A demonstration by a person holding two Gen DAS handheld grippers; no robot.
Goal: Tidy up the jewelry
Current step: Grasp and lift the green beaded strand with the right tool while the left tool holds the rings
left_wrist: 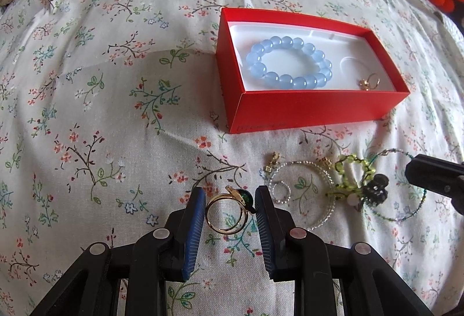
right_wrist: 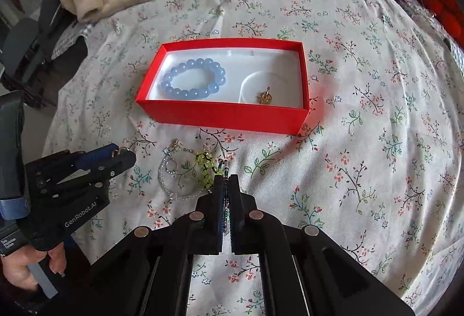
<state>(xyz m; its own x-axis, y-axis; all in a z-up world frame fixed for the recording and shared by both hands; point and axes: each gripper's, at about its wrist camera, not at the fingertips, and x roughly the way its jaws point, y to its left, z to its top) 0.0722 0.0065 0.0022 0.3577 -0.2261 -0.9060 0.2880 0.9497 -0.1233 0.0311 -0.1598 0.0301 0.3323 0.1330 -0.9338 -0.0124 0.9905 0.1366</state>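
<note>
Holding a gold ring (left_wrist: 229, 213) with a green stone between its blue pads, the left gripper (left_wrist: 230, 208) hangs above the bed (left_wrist: 101, 84), near the red box (left_wrist: 290, 110). The next move, I'd say, is carrying it over the box wall and letting go. The right gripper (right_wrist: 227, 188) is pinched narrow on a thin beaded strand (right_wrist: 225, 200). A blue bead bracelet (left_wrist: 288, 63) and gold charm (left_wrist: 368, 82) already lie inside; a tangle of bracelets (left_wrist: 333, 188) waits just beside the box.
</note>
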